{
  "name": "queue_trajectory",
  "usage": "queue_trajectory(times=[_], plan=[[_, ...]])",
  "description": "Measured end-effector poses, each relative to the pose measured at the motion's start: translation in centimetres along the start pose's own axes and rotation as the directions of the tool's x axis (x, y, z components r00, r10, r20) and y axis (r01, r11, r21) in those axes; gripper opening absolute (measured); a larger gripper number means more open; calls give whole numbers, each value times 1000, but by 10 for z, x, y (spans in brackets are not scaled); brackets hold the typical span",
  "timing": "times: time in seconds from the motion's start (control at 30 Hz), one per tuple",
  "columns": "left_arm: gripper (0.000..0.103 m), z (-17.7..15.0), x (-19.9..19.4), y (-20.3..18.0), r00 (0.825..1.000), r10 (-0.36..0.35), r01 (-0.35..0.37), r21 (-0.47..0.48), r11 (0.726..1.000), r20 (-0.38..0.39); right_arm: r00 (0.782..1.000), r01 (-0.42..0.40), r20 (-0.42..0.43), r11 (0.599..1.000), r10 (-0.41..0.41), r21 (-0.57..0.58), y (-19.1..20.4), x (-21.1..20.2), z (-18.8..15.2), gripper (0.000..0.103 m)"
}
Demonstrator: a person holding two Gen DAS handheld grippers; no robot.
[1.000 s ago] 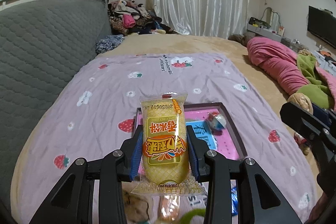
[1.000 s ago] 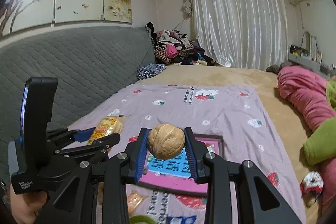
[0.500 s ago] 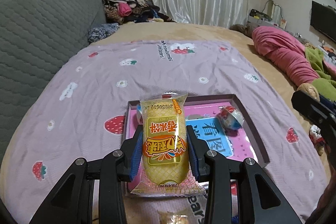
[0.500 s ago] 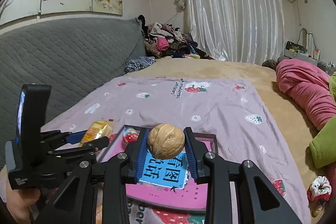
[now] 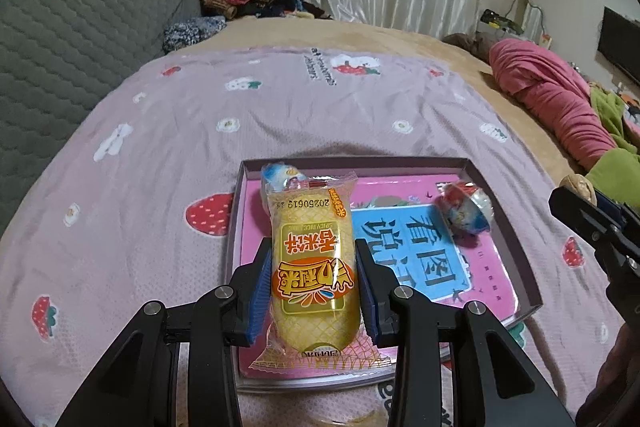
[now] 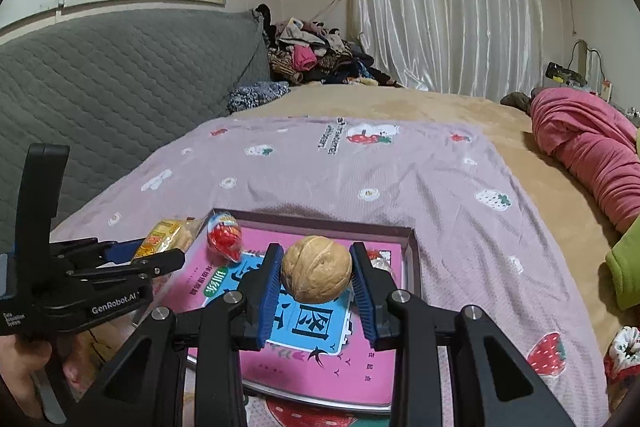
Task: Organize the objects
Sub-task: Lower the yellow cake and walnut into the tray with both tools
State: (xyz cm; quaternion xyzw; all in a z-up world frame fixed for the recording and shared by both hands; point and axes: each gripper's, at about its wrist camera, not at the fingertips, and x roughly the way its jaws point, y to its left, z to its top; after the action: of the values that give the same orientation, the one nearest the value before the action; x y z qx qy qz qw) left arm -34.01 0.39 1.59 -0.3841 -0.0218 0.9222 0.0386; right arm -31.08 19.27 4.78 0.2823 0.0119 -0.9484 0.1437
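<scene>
Left tongs (image 5: 314, 283) clamped on a yellow snack packet (image 5: 313, 269), held over the near left part of a shallow box (image 5: 520, 267) with a pink card inside; two wrapped sweets (image 5: 466, 207) in it; right tongs (image 6: 316, 275) clamped on a walnut (image 6: 316, 269) above the same box, all over the purple strawberry blanket (image 5: 160, 187)

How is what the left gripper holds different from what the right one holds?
The left gripper holds a snack pack, long, yellow and sealed in printed plastic. The right gripper holds a walnut, round, tan and bare. Both are pinched between blue-padded fingers above the tray.
</scene>
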Motion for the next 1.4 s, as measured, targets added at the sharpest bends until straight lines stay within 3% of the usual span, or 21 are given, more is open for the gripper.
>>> queue_trajectory(times=[0.63, 1.4], plan=[[40, -15, 53, 15, 998, 2, -4, -39, 999, -70, 994, 21, -108, 1000, -19, 18, -25, 56, -29, 35], [40, -25, 86, 20, 989, 41, -46, -33, 998, -143, 963, 84, -261, 995, -70, 44, -45, 102, -59, 35]])
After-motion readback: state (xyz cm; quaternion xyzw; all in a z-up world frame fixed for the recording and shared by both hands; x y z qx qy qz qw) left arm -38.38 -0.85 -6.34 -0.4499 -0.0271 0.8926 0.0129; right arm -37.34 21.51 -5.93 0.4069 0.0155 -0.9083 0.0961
